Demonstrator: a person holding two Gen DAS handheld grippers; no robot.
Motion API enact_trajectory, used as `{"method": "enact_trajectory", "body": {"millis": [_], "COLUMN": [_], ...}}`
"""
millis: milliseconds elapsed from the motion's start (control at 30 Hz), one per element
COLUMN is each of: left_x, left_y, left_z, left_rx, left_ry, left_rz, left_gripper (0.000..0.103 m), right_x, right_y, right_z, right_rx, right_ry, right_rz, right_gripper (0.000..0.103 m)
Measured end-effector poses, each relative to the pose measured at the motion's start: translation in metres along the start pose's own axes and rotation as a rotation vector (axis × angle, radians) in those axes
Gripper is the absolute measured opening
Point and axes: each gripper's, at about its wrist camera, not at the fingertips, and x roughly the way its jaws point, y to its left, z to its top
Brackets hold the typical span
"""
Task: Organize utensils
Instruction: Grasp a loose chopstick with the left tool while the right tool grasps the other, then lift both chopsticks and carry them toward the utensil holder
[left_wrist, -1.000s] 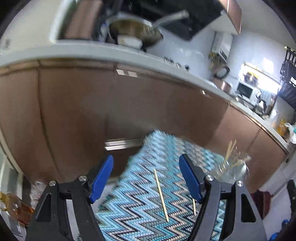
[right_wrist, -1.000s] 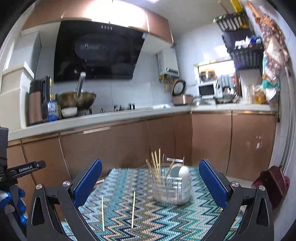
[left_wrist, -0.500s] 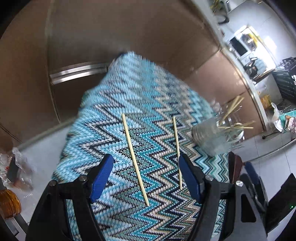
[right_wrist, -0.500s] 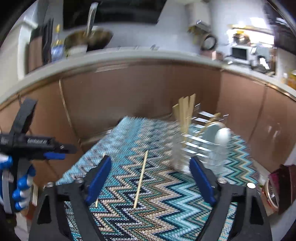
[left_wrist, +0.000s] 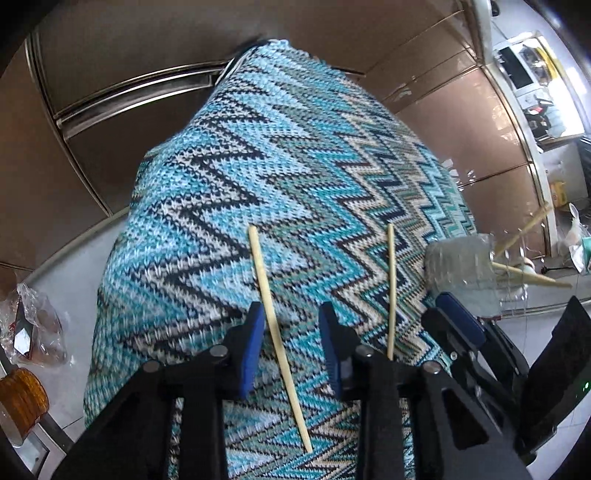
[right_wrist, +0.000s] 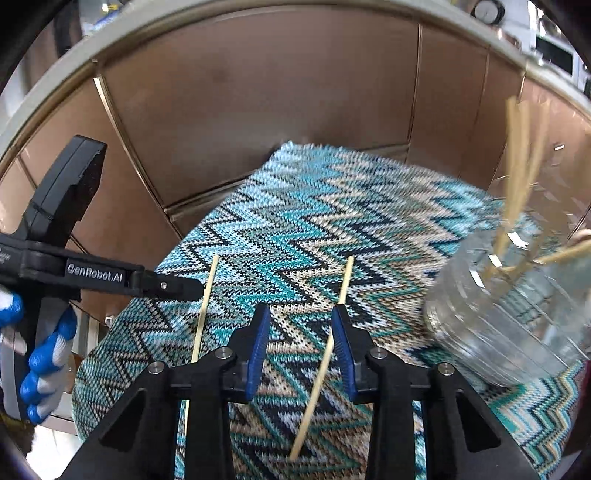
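Two pale wooden chopsticks lie apart on a blue zigzag cloth (left_wrist: 229, 177). My left gripper (left_wrist: 291, 332) is open low over the cloth, its fingers on either side of the left chopstick (left_wrist: 275, 325). My right gripper (right_wrist: 301, 332) is open, its fingers on either side of the right chopstick (right_wrist: 321, 365), which also shows in the left wrist view (left_wrist: 390, 280). The left chopstick (right_wrist: 202, 310) and the left gripper (right_wrist: 173, 288) show in the right wrist view. A clear holder (right_wrist: 509, 317) with several chopsticks stands at the right.
Brown cabinet doors (right_wrist: 258, 96) with a metal handle (left_wrist: 140, 88) stand just behind the cloth-covered table. The holder also shows in the left wrist view (left_wrist: 465, 266). A plastic bag (left_wrist: 33, 325) and an amber bottle (left_wrist: 22, 402) lie on the floor at the left.
Both grippers have tilted down and dropped toward the cloth. Their fingers have narrowed, and each now straddles one chopstick.
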Motion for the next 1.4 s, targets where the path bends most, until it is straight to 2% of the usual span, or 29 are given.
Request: {"method": "enact_trajectory", "body": {"millis": [133,400,900,967,1233,1400], "left_x": [0.004,0.021,0.031,0.032,0.034,0.032], "left_y": [0.002,0.005,0.002,0.000,-0.003,-0.002], "left_z": [0.011,0.025,0.029,0.029,0.028,0.027], "left_rx": [-0.006,-0.026,-0.018,-0.011,-0.017,-0.030], "left_ry": [0.005,0.049,0.063,0.064,0.062,0.049], "left_rz": [0.013,0.031,0.067,0.079,0.101,0.109], "left_gripper": [0.027,0.018,0.014,0.014,0.012,0.006], "right_x": [0.018,0.045,0.078,0.082,0.079,0.062], "right_y": [-0.007,-0.019,-0.034,-0.036,-0.036,-0.031], "right_z": [0.012,0.029,0.029,0.028,0.030,0.028], "right_rx": [0.031,0.075,0.100,0.109,0.116,0.100], "right_ry": [0.040,0.092,0.157,0.165,0.158,0.128], "right_rz": [0.007,-0.007,-0.045,-0.040,-0.028,-0.025], "right_gripper": [0.025,0.019,0.019,0.017,0.006,0.006]}}
